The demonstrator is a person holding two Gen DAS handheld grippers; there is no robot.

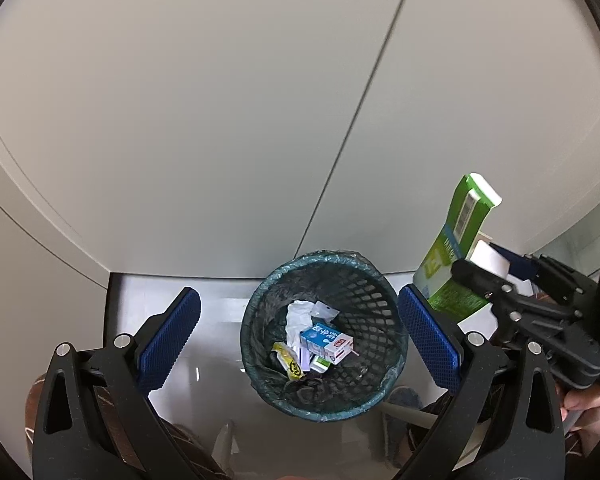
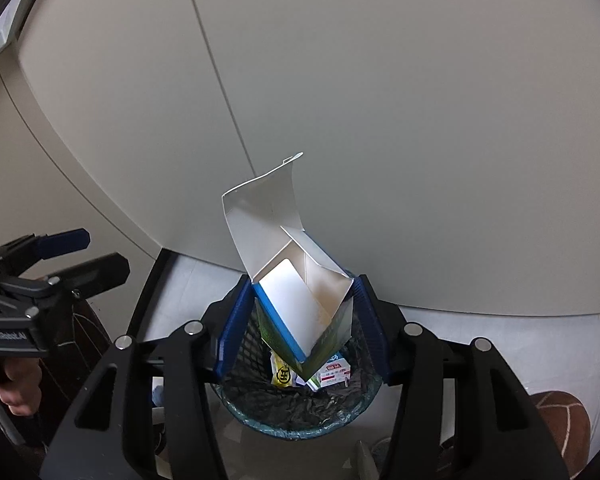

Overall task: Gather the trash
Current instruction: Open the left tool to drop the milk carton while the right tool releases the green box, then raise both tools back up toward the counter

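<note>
A dark mesh trash bin (image 1: pixel 260 292) lined with a bag stands on the pale floor by the wall. Inside it lie a blue and white carton (image 1: pixel 326 338), crumpled white paper (image 1: pixel 298 316) and a yellow wrapper (image 1: pixel 288 362). My left gripper (image 1: pixel 298 292) hangs over the bin, wide open with nothing between its blue pads. To its right, my right gripper (image 1: pixel 500 276) is shut on a green and white box (image 1: pixel 456 240). In the right wrist view that box (image 2: pixel 300 300) has its top flap open and is tilted over the bin (image 2: pixel 292 428), with the right gripper (image 2: pixel 302 284) clamping its sides.
A grey panelled wall (image 1: pixel 220 120) with a vertical seam rises right behind the bin. A brown patterned object (image 2: pixel 560 428) sits on the floor at lower right. A person's hand (image 2: pixel 16 384) holds the left gripper's (image 2: pixel 96 256) handle at the left edge.
</note>
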